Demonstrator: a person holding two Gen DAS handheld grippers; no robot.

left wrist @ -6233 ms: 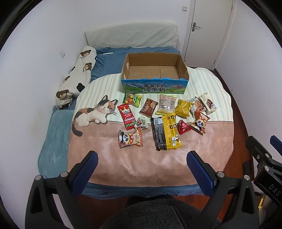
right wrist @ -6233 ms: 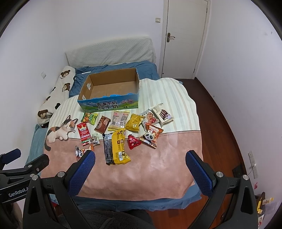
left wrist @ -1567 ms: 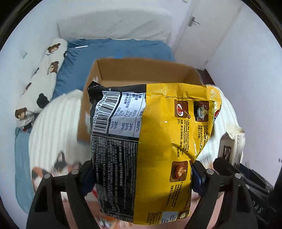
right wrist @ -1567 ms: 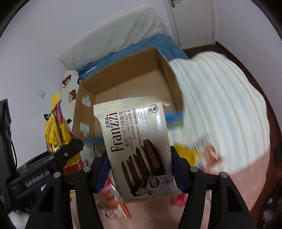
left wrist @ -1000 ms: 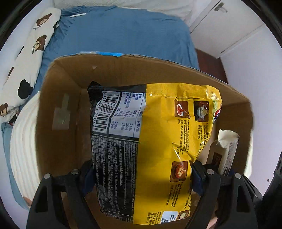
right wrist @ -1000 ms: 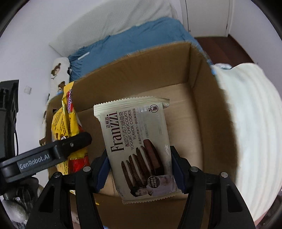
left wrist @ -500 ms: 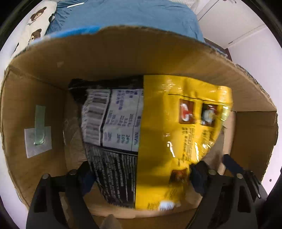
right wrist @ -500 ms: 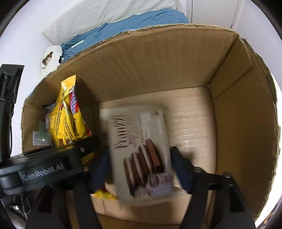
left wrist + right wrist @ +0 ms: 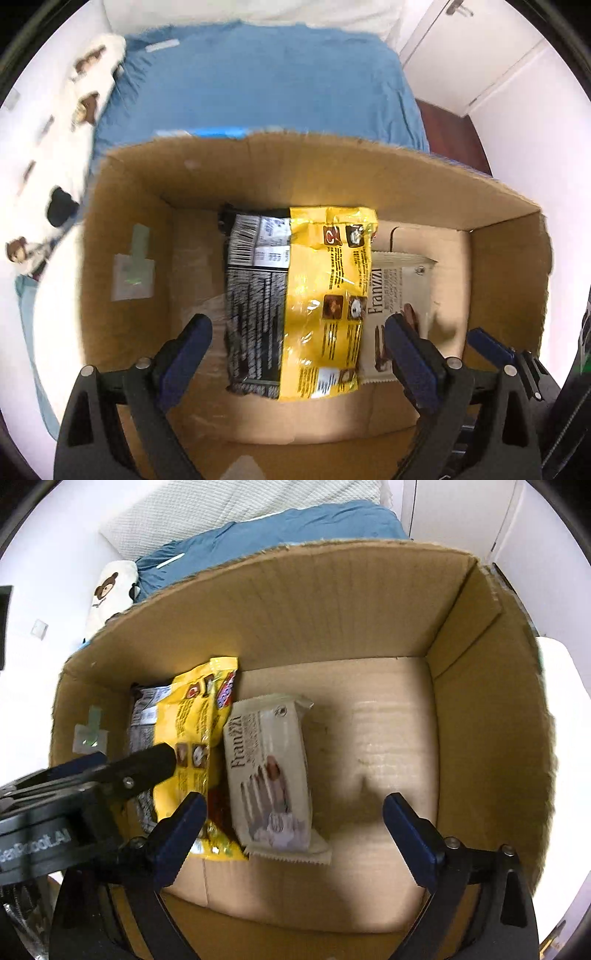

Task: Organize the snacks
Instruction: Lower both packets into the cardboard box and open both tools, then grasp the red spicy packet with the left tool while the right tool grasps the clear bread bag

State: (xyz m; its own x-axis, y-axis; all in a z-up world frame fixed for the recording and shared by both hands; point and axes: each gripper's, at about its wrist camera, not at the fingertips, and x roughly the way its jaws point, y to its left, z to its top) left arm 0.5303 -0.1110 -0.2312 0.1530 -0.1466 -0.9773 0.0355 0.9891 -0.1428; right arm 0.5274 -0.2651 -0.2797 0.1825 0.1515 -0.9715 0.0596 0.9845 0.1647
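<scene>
The open cardboard box fills both views. A yellow and black snack bag lies flat on its floor; it also shows in the right wrist view. A cream Franzzi cookie pack lies right beside it, partly under the bag's edge in the left wrist view. My left gripper is open above the bag, holding nothing. My right gripper is open above the cookie pack, holding nothing. The left gripper's black body shows at the left of the right wrist view.
The box stands on a bed with a blue sheet. A bear-print pillow lies at the left and a white door is at the far right. The box floor right of the cookie pack is bare cardboard.
Both grippers have opened and let go: the yellow bag and the cookie pack dropped from the jaws onto the box floor. Both grippers have drawn back a little.
</scene>
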